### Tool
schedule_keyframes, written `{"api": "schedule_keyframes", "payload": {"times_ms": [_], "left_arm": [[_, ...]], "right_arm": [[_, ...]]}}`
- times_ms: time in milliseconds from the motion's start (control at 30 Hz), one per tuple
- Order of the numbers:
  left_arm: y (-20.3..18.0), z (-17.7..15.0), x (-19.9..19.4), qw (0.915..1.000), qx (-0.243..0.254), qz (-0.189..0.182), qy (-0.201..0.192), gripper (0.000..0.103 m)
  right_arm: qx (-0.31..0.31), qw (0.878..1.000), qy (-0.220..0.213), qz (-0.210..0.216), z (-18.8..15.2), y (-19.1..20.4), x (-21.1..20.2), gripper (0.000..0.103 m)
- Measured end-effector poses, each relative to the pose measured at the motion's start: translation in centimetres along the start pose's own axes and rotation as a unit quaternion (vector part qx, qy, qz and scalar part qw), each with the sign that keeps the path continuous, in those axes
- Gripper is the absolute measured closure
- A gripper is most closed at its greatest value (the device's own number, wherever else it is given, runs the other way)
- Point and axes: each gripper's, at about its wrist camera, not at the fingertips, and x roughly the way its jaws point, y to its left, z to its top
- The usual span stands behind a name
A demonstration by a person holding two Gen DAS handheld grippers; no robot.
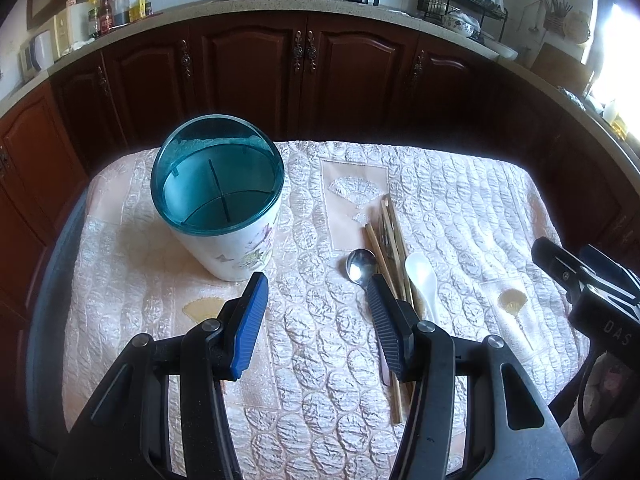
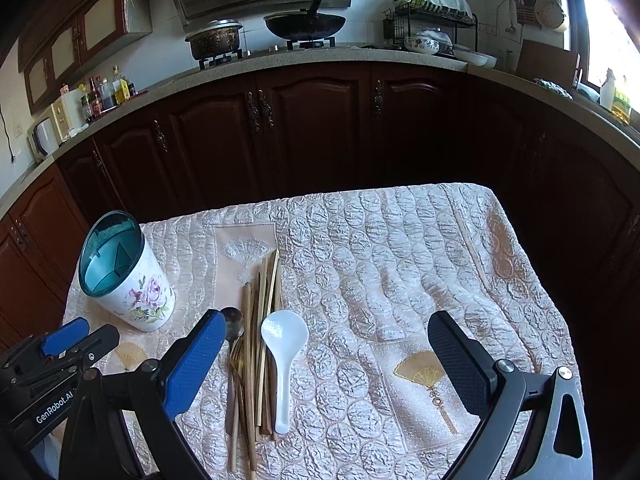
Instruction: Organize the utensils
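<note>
the loose utensils lie in one bundle on the pale quilted tablecloth: a sheaf of light wooden chopsticks, a white plastic rice spoon on its right, a shiny steel spoon on its left, and what looks like a gold-toned fork tucked among the sticks, though it is too buried to be sure. all of them run lengthwise away from the cameras, handles nearest.

the tall white floral utensil holder with the teal divided rim stands upright to the left of the bundle, near it but not touching, and nothing is in its compartments.

the right gripper hangs wide open and holds nothing; the white spoon sits just inside its left finger. the left gripper is likewise well open and holds nothing, its right finger lying over the bundle and the holder just ahead to its left.

judged from this, the right hand is better placed for the spoon, with jaws closing across the handle.
</note>
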Motion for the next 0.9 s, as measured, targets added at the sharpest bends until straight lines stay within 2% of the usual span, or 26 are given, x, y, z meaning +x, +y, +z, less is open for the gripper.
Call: {"api": "schedule_keyframes", "payload": {"times_ms": [900], "left_arm": [[0.15, 0.1, -0.35, 0.9999, 0.0, 0.005, -0.012, 0.052]], "right_arm": [[-0.004, 1.0, 0.004, 0.004, -0.12, 0.26, 0.27, 0.002]]}}
